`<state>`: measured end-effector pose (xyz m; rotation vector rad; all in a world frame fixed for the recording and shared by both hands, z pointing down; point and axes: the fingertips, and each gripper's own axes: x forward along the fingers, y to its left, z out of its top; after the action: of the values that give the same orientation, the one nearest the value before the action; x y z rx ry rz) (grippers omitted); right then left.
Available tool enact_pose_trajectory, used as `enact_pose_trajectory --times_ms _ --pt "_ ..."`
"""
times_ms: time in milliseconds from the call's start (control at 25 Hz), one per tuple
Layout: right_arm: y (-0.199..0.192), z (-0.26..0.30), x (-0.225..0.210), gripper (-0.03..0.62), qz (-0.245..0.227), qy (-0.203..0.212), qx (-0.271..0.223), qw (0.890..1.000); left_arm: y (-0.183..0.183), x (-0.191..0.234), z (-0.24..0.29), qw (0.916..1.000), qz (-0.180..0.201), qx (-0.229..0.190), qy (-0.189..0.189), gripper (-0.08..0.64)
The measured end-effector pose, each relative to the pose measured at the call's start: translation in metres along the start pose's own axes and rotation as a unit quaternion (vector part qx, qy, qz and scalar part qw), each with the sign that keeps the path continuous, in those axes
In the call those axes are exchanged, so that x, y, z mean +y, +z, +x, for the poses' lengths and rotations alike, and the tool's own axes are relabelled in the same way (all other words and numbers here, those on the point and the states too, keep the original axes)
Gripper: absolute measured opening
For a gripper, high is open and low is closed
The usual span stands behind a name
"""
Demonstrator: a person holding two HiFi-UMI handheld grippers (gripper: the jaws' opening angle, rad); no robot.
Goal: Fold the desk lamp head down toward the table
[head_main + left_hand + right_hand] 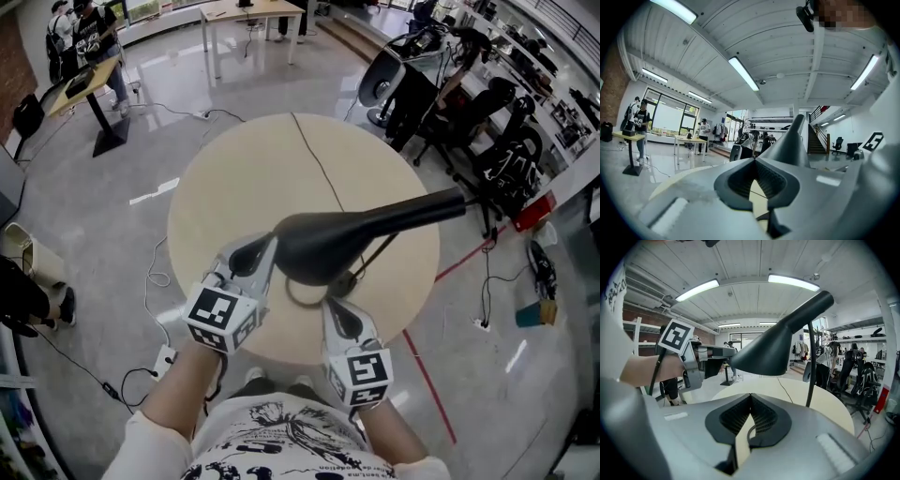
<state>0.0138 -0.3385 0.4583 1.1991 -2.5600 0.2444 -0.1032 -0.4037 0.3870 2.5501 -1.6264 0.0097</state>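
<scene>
A black desk lamp stands on the round beige table [225, 187]. Its cone-shaped head [323, 246] lies roughly level and high above the tabletop, with the neck [427, 206] pointing right. A thin stem runs down to the ring base [305, 292]. My left gripper [251, 255] is shut, empty, its tip at the head's left rim. In the left gripper view the head [792, 140] rises just past the shut left gripper [754, 160]. My right gripper [336, 307] is shut and empty, low beside the base. The right gripper view shows the head [778, 348], stem [809, 371] and left gripper [696, 363] beyond the right gripper [750, 395].
The lamp's thin cable [314, 159] runs across the table to its far edge. Black office chairs [511, 141] crowd the right side. Desks [248, 14] and standing people [84, 37] are far behind. A power strip [164, 361] lies on the floor at the left.
</scene>
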Motion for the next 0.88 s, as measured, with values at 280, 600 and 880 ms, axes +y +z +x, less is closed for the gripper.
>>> enact_pose_trajectory --times_ms 280,600,880 --pt "0.001 -0.006 -0.007 0.009 0.0 -0.025 0.002 1.0 -0.021 -0.009 0.011 0.9994 -0.009 0.024 -0.023 0.006" --pt "-0.004 -0.012 -0.021 0.009 0.003 -0.05 -0.001 0.999 -0.049 -0.022 0.027 0.9977 -0.012 0.05 -0.044 0.005" --pt "0.003 -0.011 -0.012 0.009 -0.005 -0.049 -0.003 0.999 -0.051 -0.016 0.029 0.9978 -0.034 0.045 -0.035 0.003"
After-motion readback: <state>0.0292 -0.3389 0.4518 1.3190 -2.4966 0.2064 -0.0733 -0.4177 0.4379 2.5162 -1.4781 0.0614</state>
